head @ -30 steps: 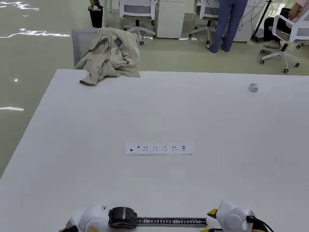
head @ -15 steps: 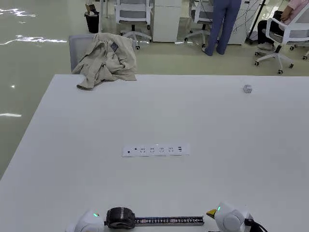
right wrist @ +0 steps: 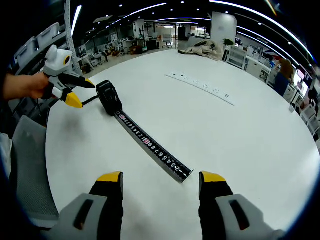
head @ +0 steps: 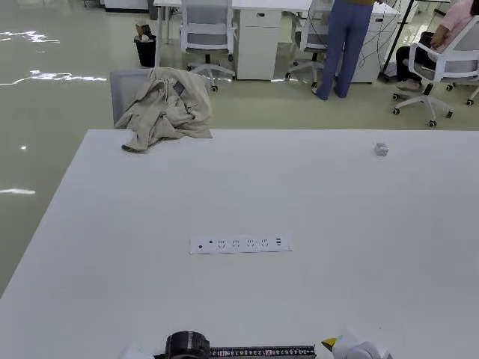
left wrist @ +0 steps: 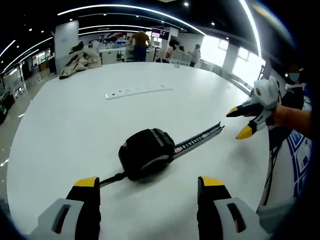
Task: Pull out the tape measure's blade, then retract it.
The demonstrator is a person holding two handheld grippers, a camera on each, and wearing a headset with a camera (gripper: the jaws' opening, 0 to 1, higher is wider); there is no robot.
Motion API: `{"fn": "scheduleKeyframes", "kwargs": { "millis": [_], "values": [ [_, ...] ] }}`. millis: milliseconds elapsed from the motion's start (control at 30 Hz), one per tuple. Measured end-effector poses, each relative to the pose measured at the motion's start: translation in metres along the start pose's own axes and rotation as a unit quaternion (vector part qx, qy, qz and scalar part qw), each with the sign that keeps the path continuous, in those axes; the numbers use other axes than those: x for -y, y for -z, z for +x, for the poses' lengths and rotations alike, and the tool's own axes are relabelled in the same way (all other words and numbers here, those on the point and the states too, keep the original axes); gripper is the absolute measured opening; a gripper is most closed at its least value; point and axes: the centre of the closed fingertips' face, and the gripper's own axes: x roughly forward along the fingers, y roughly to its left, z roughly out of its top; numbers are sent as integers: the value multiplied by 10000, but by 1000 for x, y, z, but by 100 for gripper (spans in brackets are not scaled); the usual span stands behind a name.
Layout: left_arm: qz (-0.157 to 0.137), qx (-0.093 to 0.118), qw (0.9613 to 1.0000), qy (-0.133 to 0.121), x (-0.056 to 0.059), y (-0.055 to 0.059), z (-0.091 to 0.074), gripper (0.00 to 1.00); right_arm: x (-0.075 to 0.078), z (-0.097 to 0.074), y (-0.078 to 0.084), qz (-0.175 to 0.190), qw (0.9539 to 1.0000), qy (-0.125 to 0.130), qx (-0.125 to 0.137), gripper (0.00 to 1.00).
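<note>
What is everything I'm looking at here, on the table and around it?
Table: one, white, foreground.
Tape measure: one, black case, near edge.
Blade: one, dark with white numerals, pulled out flat on the table.
Power strip: one, white, mid-table.
Jacket: one, beige, draped over the chair.
Chair: one, grey, far edge.
Small object: one, grey, far right; too small to identify.
Bin: one, black, beyond the table.
Left gripper: white, yellow tips, open, by the case.
Right gripper: same colours, open, at the blade's end.

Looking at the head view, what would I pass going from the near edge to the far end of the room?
Tape measure → power strip → jacket → standing person.
</note>
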Motion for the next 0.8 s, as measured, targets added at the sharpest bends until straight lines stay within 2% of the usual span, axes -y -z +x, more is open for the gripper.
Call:
{"fn": "scheduleKeyframes", "kwargs": {
  "millis": [167, 300, 533, 800],
  "values": [
    [-159, 54, 9997, -176, -3, 3, -7, 77, 0, -6, -3, 231, 9993, 248, 128, 64],
    [-244, 104, 9993, -255, -1, 3, -11, 78, -2, -10, -3, 412, 9982, 369, 213, 64],
    [-363, 188, 9986, -335, 6, 6, -23, 80, -8, -19, -3, 690, 9962, 438, 301, 66],
    [-539, 260, 9970, -499, 12, 10, -38, 83, -21, -28, -5, 690, 9957, 524, 315, 70]
  ]
}}
